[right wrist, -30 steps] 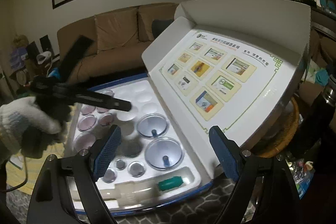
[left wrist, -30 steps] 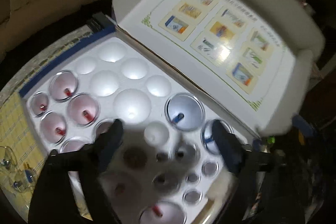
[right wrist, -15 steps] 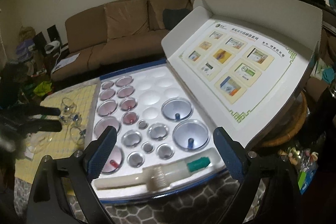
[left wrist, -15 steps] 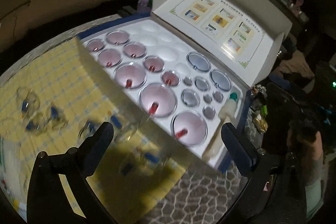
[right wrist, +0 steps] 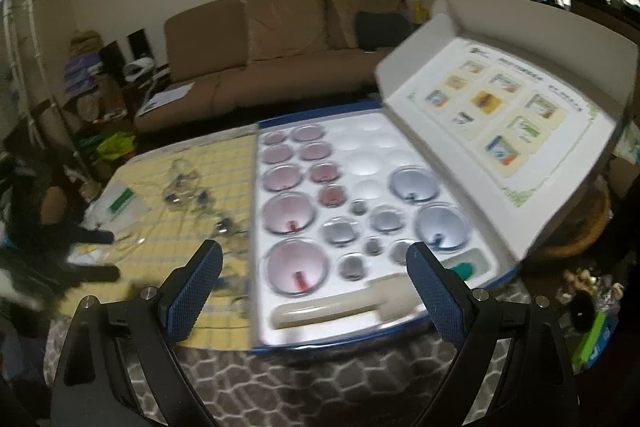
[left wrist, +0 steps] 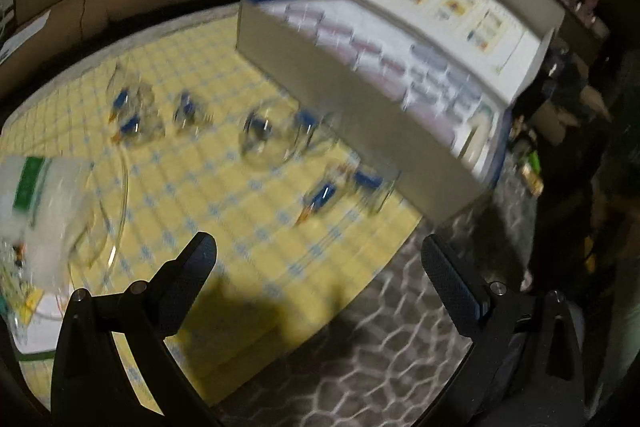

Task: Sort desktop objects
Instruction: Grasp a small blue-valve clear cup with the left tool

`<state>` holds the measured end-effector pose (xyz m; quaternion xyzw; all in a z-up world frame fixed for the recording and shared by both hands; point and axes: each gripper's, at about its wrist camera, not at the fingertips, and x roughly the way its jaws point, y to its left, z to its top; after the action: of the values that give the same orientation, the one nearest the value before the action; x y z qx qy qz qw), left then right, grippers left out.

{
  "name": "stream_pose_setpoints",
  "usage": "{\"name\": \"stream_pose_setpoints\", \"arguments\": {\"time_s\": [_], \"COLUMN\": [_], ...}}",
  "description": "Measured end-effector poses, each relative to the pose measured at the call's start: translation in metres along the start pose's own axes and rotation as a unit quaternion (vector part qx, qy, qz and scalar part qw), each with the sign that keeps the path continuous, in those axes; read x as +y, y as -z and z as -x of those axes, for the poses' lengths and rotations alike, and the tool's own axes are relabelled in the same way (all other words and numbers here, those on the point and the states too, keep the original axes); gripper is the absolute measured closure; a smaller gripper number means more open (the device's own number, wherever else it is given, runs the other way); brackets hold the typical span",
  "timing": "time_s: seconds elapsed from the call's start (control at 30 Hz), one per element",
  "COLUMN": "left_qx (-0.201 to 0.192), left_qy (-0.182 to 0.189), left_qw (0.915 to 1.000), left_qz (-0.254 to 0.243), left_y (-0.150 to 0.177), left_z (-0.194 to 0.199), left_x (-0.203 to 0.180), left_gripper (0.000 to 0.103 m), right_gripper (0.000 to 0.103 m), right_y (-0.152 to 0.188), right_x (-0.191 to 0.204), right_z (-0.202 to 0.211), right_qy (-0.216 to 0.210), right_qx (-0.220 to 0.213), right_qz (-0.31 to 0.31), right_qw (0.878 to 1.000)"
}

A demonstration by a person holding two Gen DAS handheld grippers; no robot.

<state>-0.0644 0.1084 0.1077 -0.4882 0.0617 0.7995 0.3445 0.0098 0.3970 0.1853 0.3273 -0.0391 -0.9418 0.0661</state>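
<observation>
On the surface (right wrist: 224,379), patterned grey, my right view shows the cupping-set box (right wrist: 360,335) lying open, its long axis running away from my right hand-held gripper (right wrist: 314,291) toward the sofa (right wrist: 288,39). Its lid (right wrist: 508,95) stands tilted up along the right side. The white foam tray (right wrist: 360,147) holds red-tinted cups (right wrist: 298,269) down its left columns, blue-tinted cups (right wrist: 442,227) at right and small grey ones between. A cream pump (right wrist: 340,307) lies crosswise in the nearest slot, its green tip pointing right.

Left of the box, loose glass cups (left wrist: 264,139) with blue valves lie scattered on the yellow checked cloth (left wrist: 200,187), mostly tipped on their sides; motion blur keeps me from reading each one's direction. A white packet with a green label (left wrist: 32,183) sits at the cloth's left edge, partly cut off.

Left hand-held gripper (left wrist: 320,263): jaws spread wide, nothing between them, hanging above the cloth's near edge. Right hand-held gripper: also spread wide and empty, hanging over the near end of the tray.

Versus half a second ago: the left view has dropped lower and swung away from the tray, now seeing the box's grey side wall (left wrist: 352,115) and the loose cups. The right view is little changed.
</observation>
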Motion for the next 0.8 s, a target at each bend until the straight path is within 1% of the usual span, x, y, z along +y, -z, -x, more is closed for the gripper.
{"name": "stream_pose_setpoints", "arguments": {"time_s": [0.1, 0.2, 0.27, 0.37, 0.43, 0.47, 0.53, 0.6, 0.67, 0.73, 0.8], "left_qx": [0.005, 0.003, -0.002, -0.008, -0.012, -0.014, -0.006, 0.009, 0.017, 0.018, 0.015], "left_qy": [-0.002, -0.002, -0.006, -0.019, -0.044, -0.059, -0.067, -0.071, -0.075, -0.071, -0.066], "left_qw": [1.0, 0.9998, 0.9991, 0.9962, 0.9921, 0.9883, 0.9835, 0.9785, 0.975, 0.9732, 0.9734], "left_qz": [-0.008, -0.022, -0.043, -0.085, -0.116, -0.14, -0.168, -0.194, -0.208, -0.218, -0.219], "left_y": [0.016, 0.021, 0.02, 0.014, 0.008, 0.006, 0.003, -0.002, -0.006, -0.011, -0.014], "left_z": [-0.017, -0.032, -0.045, -0.066, -0.082, -0.091, -0.106, -0.123, -0.134, -0.142, -0.145], "left_x": [0.004, 0.001, -0.007, -0.017, -0.023, -0.027, -0.032, -0.037, -0.039, -0.041, -0.041], "left_gripper": [0.001, 0.001, 0.001, 0.004, 0.006, 0.008, 0.012, 0.026, 0.031, 0.031, 0.031], "right_gripper": [0.008, 0.008, 0.008, 0.008, 0.008, 0.008, 0.008, 0.008, 0.008, 0.008, 0.008], "right_y": [0.007, 0.014, 0.018, 0.022, 0.023, 0.024, 0.026, 0.029, 0.031, 0.033, 0.033], "right_x": [0.02, 0.035, 0.042, 0.046, 0.045, 0.045, 0.043, 0.04, 0.036, 0.029, 0.025], "right_z": [-0.007, -0.013, -0.017, -0.023, -0.023, -0.023, -0.021, -0.018, -0.016, -0.013, -0.011], "right_qy": [-0.026, -0.045, -0.056, -0.066, -0.073, -0.075, -0.077, -0.077, -0.075, -0.075, -0.075], "right_qx": [0.006, 0.016, 0.022, 0.03, 0.03, 0.029, 0.028, 0.028, 0.028, 0.029, 0.029], "right_qz": [0.005, 0.004, 0.004, 0.0, -0.004, -0.005, -0.004, -0.004, -0.005, -0.009, -0.013], "right_qw": [1.0, 0.999, 0.998, 0.997, 0.997, 0.997, 0.997, 0.997, 0.997, 0.997, 0.997]}}
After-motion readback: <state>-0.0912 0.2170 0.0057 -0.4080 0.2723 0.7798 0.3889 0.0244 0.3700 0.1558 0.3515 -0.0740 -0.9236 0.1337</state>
